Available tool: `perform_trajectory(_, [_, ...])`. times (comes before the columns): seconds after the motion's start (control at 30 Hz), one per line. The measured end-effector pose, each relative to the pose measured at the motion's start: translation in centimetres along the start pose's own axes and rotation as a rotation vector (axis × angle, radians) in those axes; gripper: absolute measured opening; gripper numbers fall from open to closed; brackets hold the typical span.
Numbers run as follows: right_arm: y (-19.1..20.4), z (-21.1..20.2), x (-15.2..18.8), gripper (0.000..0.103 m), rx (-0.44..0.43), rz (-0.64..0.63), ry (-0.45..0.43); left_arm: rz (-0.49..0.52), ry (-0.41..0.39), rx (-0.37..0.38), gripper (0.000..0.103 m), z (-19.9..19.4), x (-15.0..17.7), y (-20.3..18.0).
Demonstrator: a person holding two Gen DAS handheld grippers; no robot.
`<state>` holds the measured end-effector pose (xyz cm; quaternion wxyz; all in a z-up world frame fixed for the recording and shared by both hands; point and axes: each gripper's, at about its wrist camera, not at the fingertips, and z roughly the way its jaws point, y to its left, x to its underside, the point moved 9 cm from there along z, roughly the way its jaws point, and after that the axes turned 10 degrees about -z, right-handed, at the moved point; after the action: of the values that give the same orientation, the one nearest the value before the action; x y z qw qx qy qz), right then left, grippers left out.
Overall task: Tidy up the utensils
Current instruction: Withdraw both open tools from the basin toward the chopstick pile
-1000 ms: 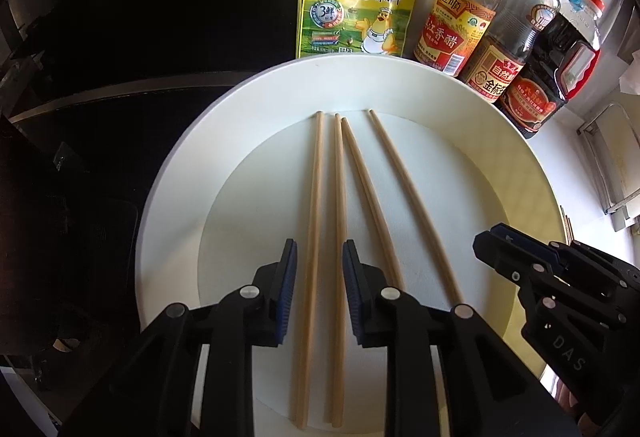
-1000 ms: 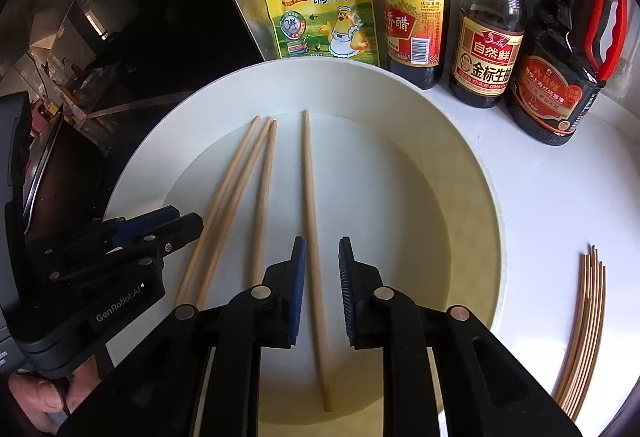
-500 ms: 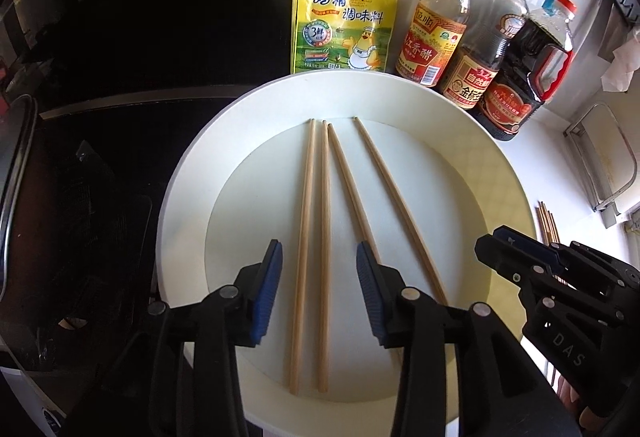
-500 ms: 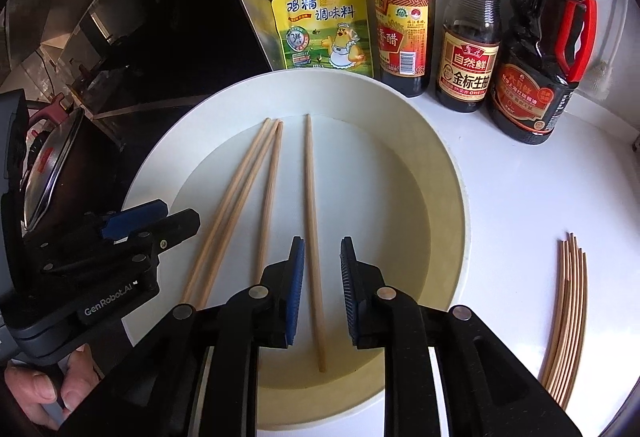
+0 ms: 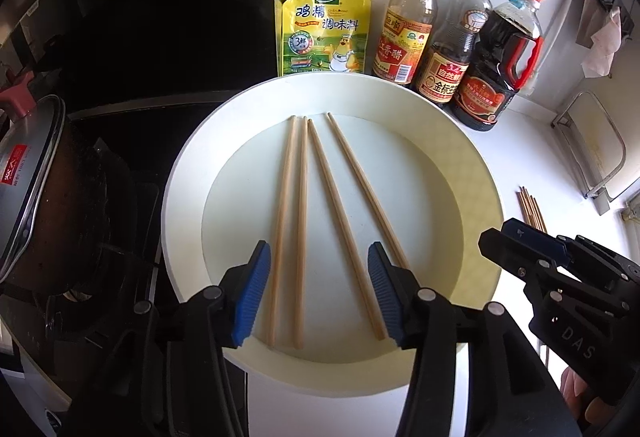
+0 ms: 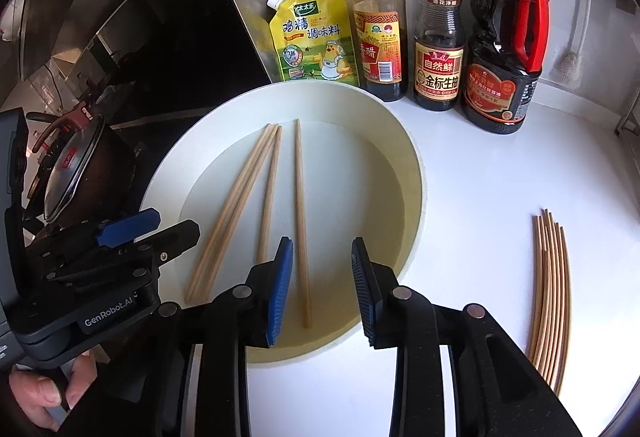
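Above the plate (image 5: 472, 173), both grippers (image 5: 318, 291) (image 6: 322, 289) angle downward, just opening, empty.

Yellow pouch (image 6: 314, 37), 12 o'clock of plate: "太太乐", "鸡精调味料", "3".
Vinegar bottle (image 6: 378, 49), right of pouch: "香醋".
Soy sauce bottle (image 6: 438, 49): "自然鲜", "金标生抽".
Left gripper (image 6: 132, 233) body, 9 o'clock: "GenRobot.AI".
Right gripper (image 5: 520, 249) body, 4 o'clock in left wrist view: "DAS".
Dark jug (image 6: 502, 49) label: unreadable.

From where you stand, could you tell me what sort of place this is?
Most likely a home kitchen counter: a lidded pot on a gas stove, sauce bottles against the wall, and chopsticks in a white plate.
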<state>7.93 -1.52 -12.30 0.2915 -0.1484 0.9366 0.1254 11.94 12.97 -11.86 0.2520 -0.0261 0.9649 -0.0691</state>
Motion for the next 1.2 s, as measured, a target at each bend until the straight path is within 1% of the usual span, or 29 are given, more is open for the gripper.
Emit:
perform_trajectory(0.1, [-0.5, -0.6, 0.7, 0.032, 0.002, 0.007, -0.003, 0.002, -0.001, 0.001, 0.051, -0.4, 0.5, -0.5])
perform_trajectory(0.23, [-1.3, -1.5, 1.4, 0.034, 0.006, 0.016, -0.009, 0.008, -0.003, 0.004, 0.055, -0.7, 1.0, -1.5])
perform_trajectory(0.3, [-1.8, -2.0, 1.9, 0.036, 0.011, 0.023, -0.013, 0.014, -0.001, 0.007, 0.056, -0.7, 1.4, -2.2])
perform_trajectory(0.5, [-4.4, -3.1, 3.5, 0.036, 0.035, 0.053, -0.001, 0.035, 0.008, 0.034, 0.060, -0.8, 2.6, -5.0])
perform_trajectory(0.63, [-6.8, -4.3, 4.8, 0.039, 0.060, 0.085, -0.002, 0.059, 0.023, 0.055, 0.062, -0.4, 3.5, -7.5])
perform_trajectory(1.07, [-16.0, -8.0, 9.8, 0.039, 0.143, 0.213, -0.001, 0.139, 0.059, 0.111, 0.062, 0.5, 5.9, -16.1])
perform_trajectory(1.2, [-18.2, -8.7, 11.0, 0.039, 0.158, 0.229, -0.001, 0.146, 0.077, 0.119, 0.065, 0.9, 6.8, -17.9])
